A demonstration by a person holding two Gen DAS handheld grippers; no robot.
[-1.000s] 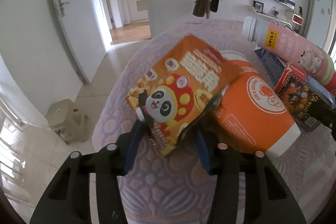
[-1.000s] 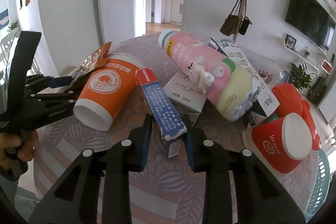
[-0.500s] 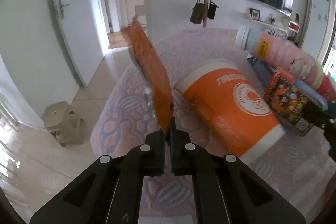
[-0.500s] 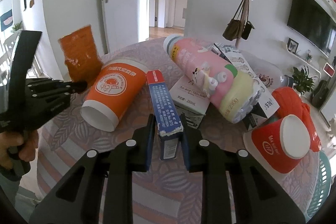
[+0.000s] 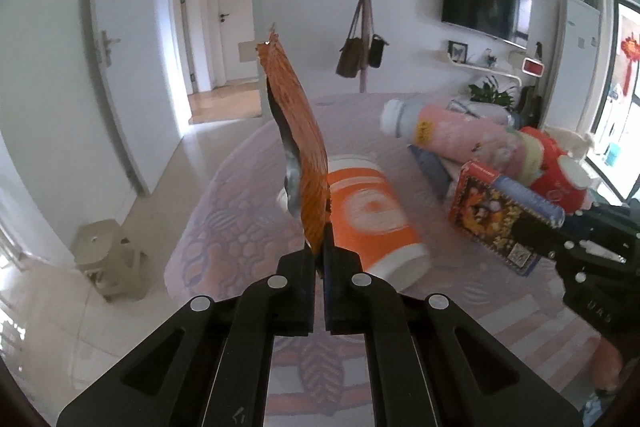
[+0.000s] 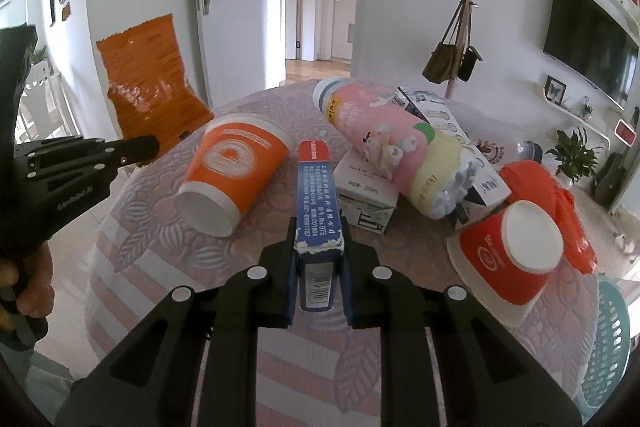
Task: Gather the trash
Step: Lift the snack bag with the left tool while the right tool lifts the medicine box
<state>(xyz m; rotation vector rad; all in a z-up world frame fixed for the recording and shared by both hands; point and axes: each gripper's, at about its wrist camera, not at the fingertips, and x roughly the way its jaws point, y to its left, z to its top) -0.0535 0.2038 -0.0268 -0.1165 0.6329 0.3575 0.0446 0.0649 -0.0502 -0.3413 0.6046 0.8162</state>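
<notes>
Your left gripper (image 5: 320,259) is pinching the lower edge of the orange snack wrapper (image 5: 298,147), lifted clear above the table (image 5: 240,195) just left of the orange cup (image 6: 236,171). Your right gripper (image 6: 318,259) is clamped on the blue carton (image 6: 318,199), raised just right of that cup. Beyond the cup lie the pink bottle (image 6: 396,143) and red cup (image 6: 508,259). You look mid-pickup with 2 pieces in hand; next, carry both to the green basket (image 6: 612,339), far right of the cup, and release

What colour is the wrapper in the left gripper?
Orange wrapper, silvery inside; the right wrist view shows it best.
</notes>
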